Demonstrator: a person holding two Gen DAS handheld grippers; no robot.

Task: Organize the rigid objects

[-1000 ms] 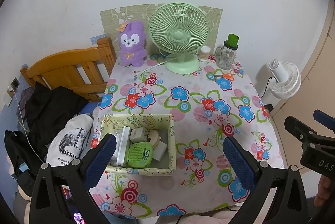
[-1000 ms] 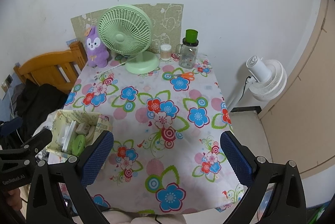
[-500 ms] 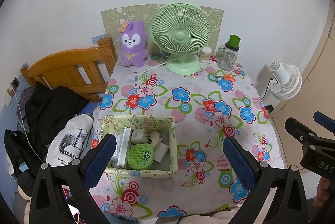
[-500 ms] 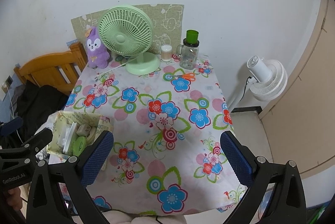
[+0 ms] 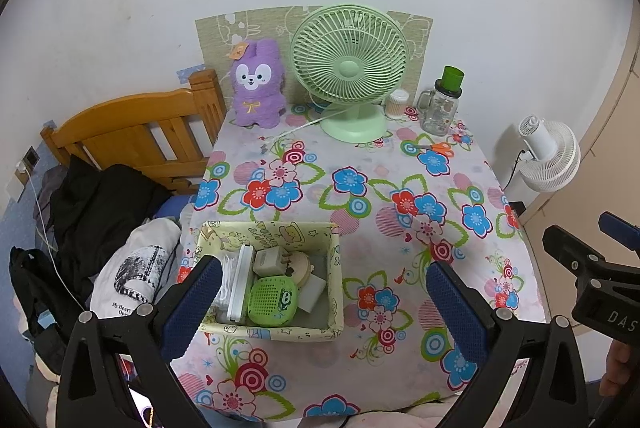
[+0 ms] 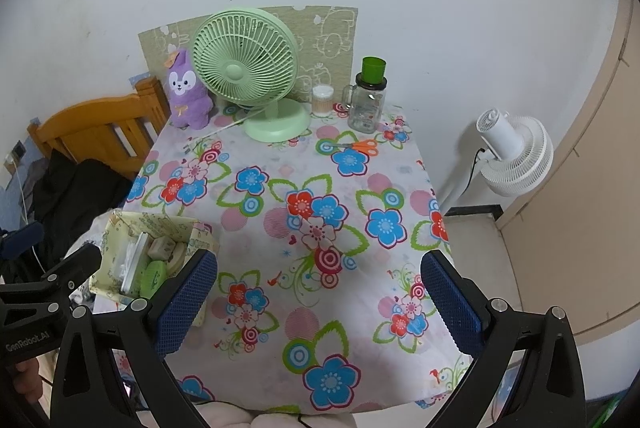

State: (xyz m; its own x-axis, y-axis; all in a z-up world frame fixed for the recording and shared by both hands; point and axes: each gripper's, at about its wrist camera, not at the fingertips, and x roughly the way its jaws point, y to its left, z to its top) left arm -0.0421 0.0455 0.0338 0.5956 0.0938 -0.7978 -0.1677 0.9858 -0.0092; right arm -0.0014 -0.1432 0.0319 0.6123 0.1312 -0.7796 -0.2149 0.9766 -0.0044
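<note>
A pale yellow patterned box (image 5: 272,230) (image 6: 160,222) sits near the front left of the flowered table (image 5: 360,188) (image 6: 304,188). Inside lie a round green gadget (image 5: 273,302), a white charger (image 5: 267,262), a white flat case (image 5: 240,284) and other small items. Orange-handled scissors (image 5: 436,148) (image 6: 360,146) lie at the back right. My left gripper (image 5: 324,302) hangs open above the table's front edge, its left pad over the box's left side. My right gripper (image 6: 320,300) is open over the front of the table, holding nothing.
At the back stand a green desk fan (image 5: 348,68) (image 6: 246,68), a purple plush (image 5: 256,84) (image 6: 188,92), a cotton-swab jar (image 5: 397,104) and a glass jar with a green cap (image 5: 442,104) (image 6: 368,100). A wooden bed frame (image 5: 132,132) with clothes is on the left, a white fan (image 6: 516,156) on the right.
Both views have shifted slightly, as both grippers drew back a little from the table. Both stay open and nothing on the table has moved.
</note>
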